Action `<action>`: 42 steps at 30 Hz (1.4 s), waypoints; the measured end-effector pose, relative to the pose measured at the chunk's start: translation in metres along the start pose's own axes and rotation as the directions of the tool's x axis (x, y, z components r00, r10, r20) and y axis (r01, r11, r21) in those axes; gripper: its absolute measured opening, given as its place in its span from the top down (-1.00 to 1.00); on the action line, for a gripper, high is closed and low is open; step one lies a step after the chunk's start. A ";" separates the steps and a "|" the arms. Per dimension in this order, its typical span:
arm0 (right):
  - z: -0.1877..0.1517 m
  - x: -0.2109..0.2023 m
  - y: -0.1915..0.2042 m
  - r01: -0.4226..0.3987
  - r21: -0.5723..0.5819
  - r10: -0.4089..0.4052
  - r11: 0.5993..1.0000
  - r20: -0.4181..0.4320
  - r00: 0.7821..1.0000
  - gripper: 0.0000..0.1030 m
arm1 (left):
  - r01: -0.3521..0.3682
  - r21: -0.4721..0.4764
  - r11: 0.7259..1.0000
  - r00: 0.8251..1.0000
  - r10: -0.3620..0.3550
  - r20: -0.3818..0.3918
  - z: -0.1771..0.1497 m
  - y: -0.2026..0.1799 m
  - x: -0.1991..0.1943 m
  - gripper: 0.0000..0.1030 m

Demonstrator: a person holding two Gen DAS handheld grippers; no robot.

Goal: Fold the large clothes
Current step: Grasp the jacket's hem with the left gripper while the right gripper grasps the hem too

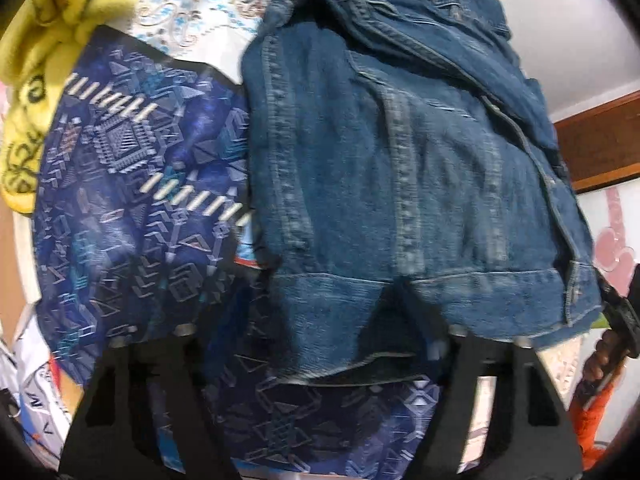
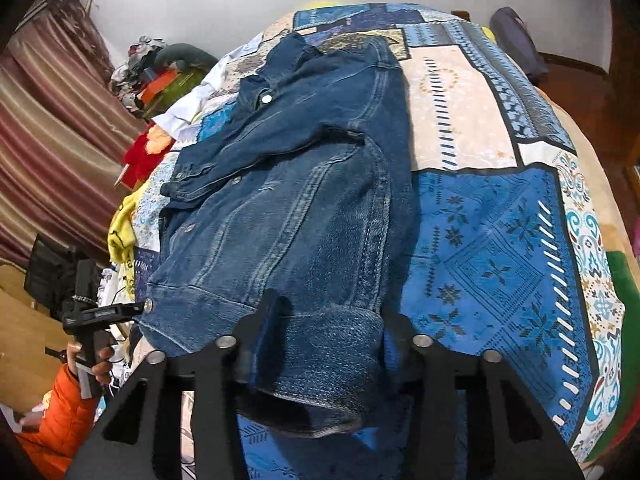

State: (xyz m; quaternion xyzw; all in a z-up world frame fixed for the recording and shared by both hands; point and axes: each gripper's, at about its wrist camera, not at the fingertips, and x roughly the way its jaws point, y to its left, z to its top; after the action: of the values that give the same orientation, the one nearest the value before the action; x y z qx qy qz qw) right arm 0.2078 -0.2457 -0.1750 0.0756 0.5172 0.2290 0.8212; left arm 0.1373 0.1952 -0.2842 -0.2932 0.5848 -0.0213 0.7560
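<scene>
A dark blue denim jacket point(image 2: 304, 184) lies lengthwise on a bed with a blue patchwork bedspread point(image 2: 500, 240), collar at the far end. My right gripper point(image 2: 334, 316) is shut on the near hem, with thick folded denim bunched between its black fingers point(image 2: 272, 312). In the left wrist view the jacket point(image 1: 400, 160) fills the frame, and my left gripper point(image 1: 332, 292) is shut on a creased stretch of its lower hem. The right wrist view shows the left gripper point(image 2: 128, 310) at the hem's buttoned corner, held by a hand point(image 2: 100, 364) in an orange sleeve.
A yellow garment point(image 1: 36, 80) and a red one point(image 2: 140, 156) lie off the bed's left side, by a striped curtain point(image 2: 52, 120). A pile of clutter point(image 2: 152, 68) sits at the far left. A dark roll point(image 2: 516, 44) rests at the bed's far right corner.
</scene>
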 end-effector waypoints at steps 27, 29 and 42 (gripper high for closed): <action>0.198 -0.014 0.039 0.009 -0.125 0.038 0.992 0.370 0.928 0.72 | -0.254 0.177 0.951 0.812 0.110 0.573 0.163 -0.106 -0.143 0.71; 0.224 0.000 0.036 0.018 -0.112 0.025 0.994 0.375 0.927 0.72 | -0.252 0.154 0.955 0.811 0.122 0.572 0.189 -0.105 -0.137 0.71; 0.316 0.161 -0.017 0.096 -0.019 -0.091 0.995 0.186 0.978 0.71 | -0.340 0.056 0.939 0.861 0.286 0.422 0.308 -0.064 -0.004 0.65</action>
State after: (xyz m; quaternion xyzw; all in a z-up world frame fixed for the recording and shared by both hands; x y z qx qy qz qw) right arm 0.5502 -0.1518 -0.1684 0.0606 0.4384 0.1895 0.8765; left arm 0.4317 0.2725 -0.2063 -0.1429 0.4517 0.1258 0.8716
